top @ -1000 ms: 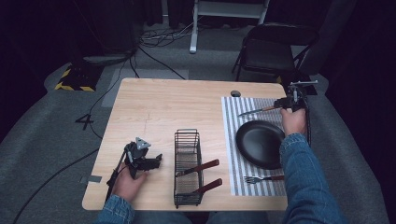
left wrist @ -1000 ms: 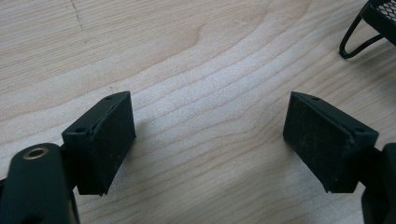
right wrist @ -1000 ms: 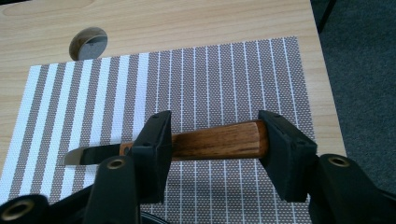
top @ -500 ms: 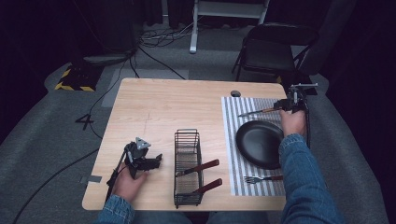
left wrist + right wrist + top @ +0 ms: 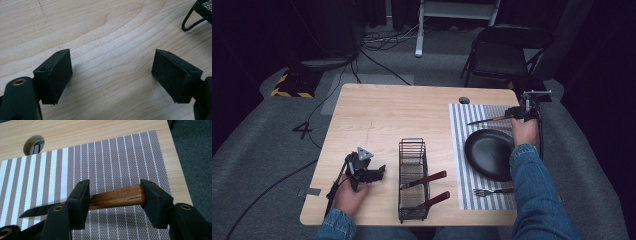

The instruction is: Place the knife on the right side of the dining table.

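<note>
Knife [image 5: 110, 198] (wooden-handled) between right tool [image 5: 116, 200] jaws

The right gripper [image 5: 115, 200] has just been opening its jaws (the knife [image 5: 113, 199] lies between them, on the mat [image 5: 105, 160]).

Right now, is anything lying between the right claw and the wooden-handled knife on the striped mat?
Nothing visible does. The right claw already straddles the knife: its wooden handle lies between the open jaws, over the striped mat. The black plate and the fork lie nearer the person, out of the way.
</note>
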### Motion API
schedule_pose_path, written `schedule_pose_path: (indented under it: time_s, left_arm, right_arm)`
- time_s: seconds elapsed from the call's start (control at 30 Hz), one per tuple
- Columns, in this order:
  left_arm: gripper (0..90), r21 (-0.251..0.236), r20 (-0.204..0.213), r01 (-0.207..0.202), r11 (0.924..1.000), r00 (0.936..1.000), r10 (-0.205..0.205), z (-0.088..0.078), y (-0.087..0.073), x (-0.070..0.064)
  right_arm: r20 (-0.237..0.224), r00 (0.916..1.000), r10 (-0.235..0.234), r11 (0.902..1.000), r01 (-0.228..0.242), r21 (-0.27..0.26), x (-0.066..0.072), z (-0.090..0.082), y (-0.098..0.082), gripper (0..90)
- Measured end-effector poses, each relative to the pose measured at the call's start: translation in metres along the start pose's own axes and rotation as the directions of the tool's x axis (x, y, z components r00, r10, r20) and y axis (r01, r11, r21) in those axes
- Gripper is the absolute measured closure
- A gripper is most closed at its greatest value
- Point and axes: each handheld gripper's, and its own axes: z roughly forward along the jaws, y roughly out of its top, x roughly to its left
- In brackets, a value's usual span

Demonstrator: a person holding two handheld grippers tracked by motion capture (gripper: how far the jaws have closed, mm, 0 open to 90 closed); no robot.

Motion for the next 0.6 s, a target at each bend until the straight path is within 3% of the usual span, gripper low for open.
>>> schedule_pose_path:
  time_s: [0.37, 0.6]
  left_arm:
    - [17.0, 0.000, 0.000, 0.000, 1.0000, 1.0000, 0.000, 0.000, 0.000, 0.000]
    - [17.0, -0.001, -0.001, 0.002, 1.0000, 1.0000, -0.002, 0.000, 0.000, 0.000]
  right_arm:
    - [-0.012, 0.9988, 0.047, 0.9988, -0.047, 0.015, -0.011, 0.006, -0.004, 42.5]
    - [-0.012, 0.9988, 0.048, 0.9983, -0.047, 0.034, -0.013, 0.006, -0.004, 42.5]
